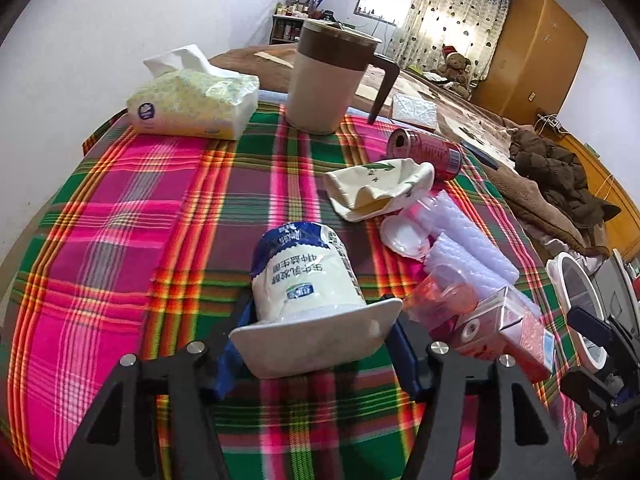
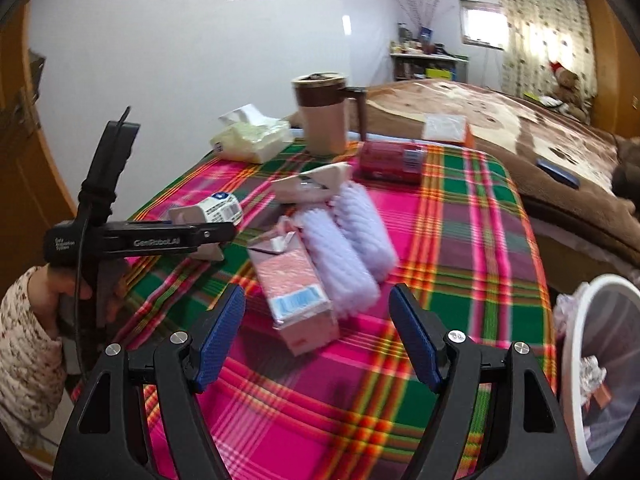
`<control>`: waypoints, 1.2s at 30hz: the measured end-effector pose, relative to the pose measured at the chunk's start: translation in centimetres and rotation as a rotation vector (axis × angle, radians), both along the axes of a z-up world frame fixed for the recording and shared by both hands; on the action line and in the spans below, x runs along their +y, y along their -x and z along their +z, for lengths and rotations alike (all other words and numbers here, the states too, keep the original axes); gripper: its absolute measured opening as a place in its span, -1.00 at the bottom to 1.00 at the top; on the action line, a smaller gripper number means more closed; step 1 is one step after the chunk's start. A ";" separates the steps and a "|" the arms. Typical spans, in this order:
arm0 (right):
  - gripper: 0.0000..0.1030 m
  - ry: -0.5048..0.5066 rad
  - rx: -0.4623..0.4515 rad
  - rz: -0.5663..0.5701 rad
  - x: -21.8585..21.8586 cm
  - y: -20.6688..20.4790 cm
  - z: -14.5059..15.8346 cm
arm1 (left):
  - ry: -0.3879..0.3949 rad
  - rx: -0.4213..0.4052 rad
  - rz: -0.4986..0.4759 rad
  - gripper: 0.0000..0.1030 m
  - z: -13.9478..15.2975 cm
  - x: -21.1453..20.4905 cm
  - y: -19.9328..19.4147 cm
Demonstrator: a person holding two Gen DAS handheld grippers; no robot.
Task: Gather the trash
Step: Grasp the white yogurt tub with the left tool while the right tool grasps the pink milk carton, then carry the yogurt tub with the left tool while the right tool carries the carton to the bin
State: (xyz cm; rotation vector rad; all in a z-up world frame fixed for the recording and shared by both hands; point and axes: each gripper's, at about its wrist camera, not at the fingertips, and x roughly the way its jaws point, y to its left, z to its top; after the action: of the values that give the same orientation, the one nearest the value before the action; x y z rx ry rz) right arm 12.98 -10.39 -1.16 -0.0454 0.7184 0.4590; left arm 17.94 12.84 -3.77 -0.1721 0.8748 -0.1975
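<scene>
The left gripper point(image 1: 316, 344) fingers are closing around a white-and-blue yogurt cup point(image 1: 306, 280) lying on the plaid-clothed counter point(image 1: 120, 240). The right gripper point(image 2: 316, 336) fingers are hanging wide open and empty above a pink carton point(image 2: 296, 300). Next, the cup likely needs carrying to the white-rimmed bin point(image 2: 576, 320).

The left wrist view is taken from low over the plaid tablecloth point(image 1: 120, 240), angled down and across toward the mug point(image 1: 324, 80) and the bed beyond; a yogurt cup point(image 1: 304, 280) is seen very close. The right wrist view is set farther back and higher, facing down the same table (toward the mug point(image 2: 324, 120) again). The mug, tissue pack point(image 2: 252, 140), red can point(image 2: 390, 162), pink carton point(image 2: 296, 296) and white bin point(image 2: 600, 360) are shared by both.
</scene>
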 end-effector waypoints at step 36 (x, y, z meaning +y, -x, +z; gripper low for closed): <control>-0.31 -0.035 0.011 -0.016 0.8 0.0 -0.1 | -0.014 -0.048 -0.005 0.23 2.0 0.3 4.0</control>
State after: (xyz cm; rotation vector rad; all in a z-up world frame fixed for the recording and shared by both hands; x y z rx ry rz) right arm 13.01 -9.60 -1.24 -0.0047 0.7213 0.4566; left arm 13.94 13.11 -1.75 -0.1515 0.8292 -0.1992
